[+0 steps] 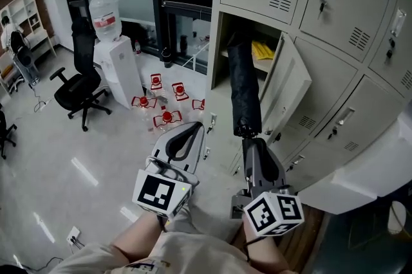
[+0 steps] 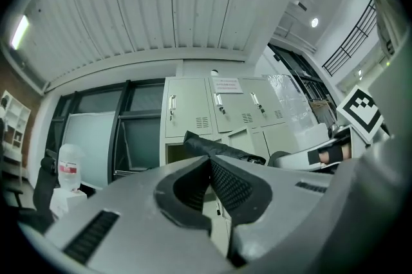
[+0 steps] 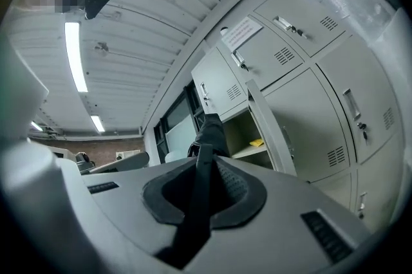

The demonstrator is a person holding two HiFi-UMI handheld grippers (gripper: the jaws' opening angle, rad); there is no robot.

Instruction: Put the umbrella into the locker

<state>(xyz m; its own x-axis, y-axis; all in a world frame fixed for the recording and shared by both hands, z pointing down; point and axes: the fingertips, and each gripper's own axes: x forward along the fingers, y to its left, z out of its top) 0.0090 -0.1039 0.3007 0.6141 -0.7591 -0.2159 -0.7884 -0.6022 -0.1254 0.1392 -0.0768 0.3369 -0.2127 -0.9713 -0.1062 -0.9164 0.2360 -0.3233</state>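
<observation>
Right tongs (image 1: pixel 251 141): clenched on the near end of the folded black umbrella (image 1: pixel 244 83). The right gripper view shows the dark shaft pinched between the pads. Gripping at the tail end leaves the whole length free to lead into the opening.

Umbrella: runs from the tongs toward 12 o'clock. Its far end is at the mouth of the open locker (image 1: pixel 222 41) compartment. I cannot tell whether the tip has crossed the sill.

Locker door (image 1: pixel 290 83): swung out at 2 o'clock of the umbrella, so the entry path is unobstructed. A yellow item (image 1: pixel 261 51) lies on the shelf inside, to the right of the umbrella's end. Judgement: keep the tip left of it.

Left tongs (image 1: pixel 192 130): at 9 o'clock of the right tongs, pads closed together on nothing. They are clear of the umbrella and probably in reserve for the door.
</observation>
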